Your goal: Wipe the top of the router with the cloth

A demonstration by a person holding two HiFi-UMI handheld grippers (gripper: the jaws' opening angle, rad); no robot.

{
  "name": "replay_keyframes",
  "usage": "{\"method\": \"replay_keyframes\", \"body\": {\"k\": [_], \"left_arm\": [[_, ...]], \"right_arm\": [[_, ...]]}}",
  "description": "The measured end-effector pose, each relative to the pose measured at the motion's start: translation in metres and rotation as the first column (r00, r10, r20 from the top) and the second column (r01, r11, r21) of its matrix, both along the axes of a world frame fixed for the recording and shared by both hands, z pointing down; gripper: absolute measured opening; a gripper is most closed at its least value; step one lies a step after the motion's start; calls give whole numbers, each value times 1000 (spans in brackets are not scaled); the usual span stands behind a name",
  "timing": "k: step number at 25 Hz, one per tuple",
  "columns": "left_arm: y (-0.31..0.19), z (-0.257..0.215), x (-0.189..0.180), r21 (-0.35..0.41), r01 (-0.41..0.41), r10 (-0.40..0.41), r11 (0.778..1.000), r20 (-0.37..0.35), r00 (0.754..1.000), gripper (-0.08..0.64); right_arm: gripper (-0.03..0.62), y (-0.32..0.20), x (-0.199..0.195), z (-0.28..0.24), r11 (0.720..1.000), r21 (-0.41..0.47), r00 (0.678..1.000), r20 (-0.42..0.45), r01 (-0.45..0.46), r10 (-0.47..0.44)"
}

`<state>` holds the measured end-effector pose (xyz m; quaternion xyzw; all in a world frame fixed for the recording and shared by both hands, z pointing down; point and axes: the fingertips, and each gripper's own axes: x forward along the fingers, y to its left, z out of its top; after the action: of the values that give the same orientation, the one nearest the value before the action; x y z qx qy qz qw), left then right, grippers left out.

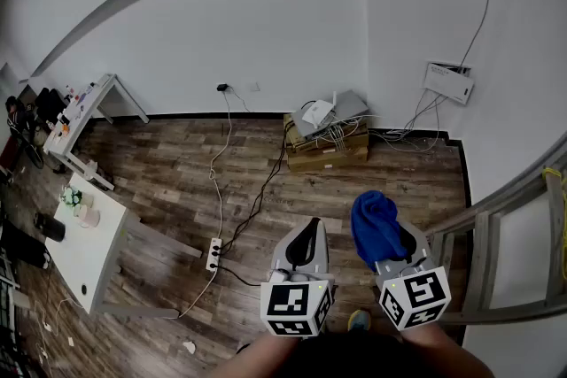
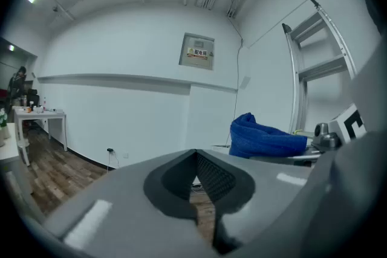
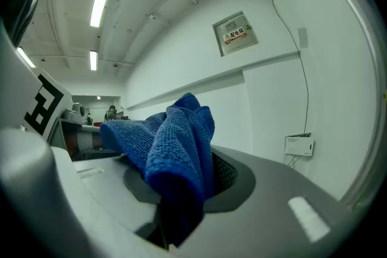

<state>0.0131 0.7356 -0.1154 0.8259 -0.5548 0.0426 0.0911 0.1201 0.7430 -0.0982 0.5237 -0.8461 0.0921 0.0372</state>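
A white router (image 1: 317,113) lies on grey devices atop a cardboard box (image 1: 326,148) against the far wall, tangled in pale cables. My right gripper (image 1: 390,245) is shut on a blue cloth (image 1: 376,226), which bunches up out of its jaws (image 3: 175,142) and also shows at the right of the left gripper view (image 2: 266,137). My left gripper (image 1: 304,243) is shut with nothing in it (image 2: 196,181). Both grippers are held up well short of the router, at the bottom of the head view.
A white table (image 1: 84,243) with small items stands at left, a power strip (image 1: 213,254) and black cables lie on the wood floor. A metal ladder (image 1: 505,270) stands at right. A white wall box (image 1: 447,82) hangs on the right wall.
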Motion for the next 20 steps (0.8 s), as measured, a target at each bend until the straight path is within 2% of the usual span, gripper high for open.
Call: {"method": "replay_keyframes", "body": {"k": [8, 14, 17, 20], "left_arm": [[-22, 4, 43, -4, 3, -3, 1000, -17, 1000, 1], [-20, 8, 72, -15, -6, 6, 1000, -7, 1000, 1], [-21, 16, 75, -49, -4, 5, 999, 6, 1000, 1], [-31, 19, 70, -51, 20, -20, 999, 10, 1000, 1]], "right_arm": [[144, -16, 45, 7, 1000, 3, 1000, -6, -3, 3], [146, -19, 64, 9, 1000, 7, 1000, -8, 24, -24], [146, -22, 67, 11, 999, -2, 999, -7, 33, -33], [146, -31, 67, 12, 999, 10, 999, -4, 45, -45]]}}
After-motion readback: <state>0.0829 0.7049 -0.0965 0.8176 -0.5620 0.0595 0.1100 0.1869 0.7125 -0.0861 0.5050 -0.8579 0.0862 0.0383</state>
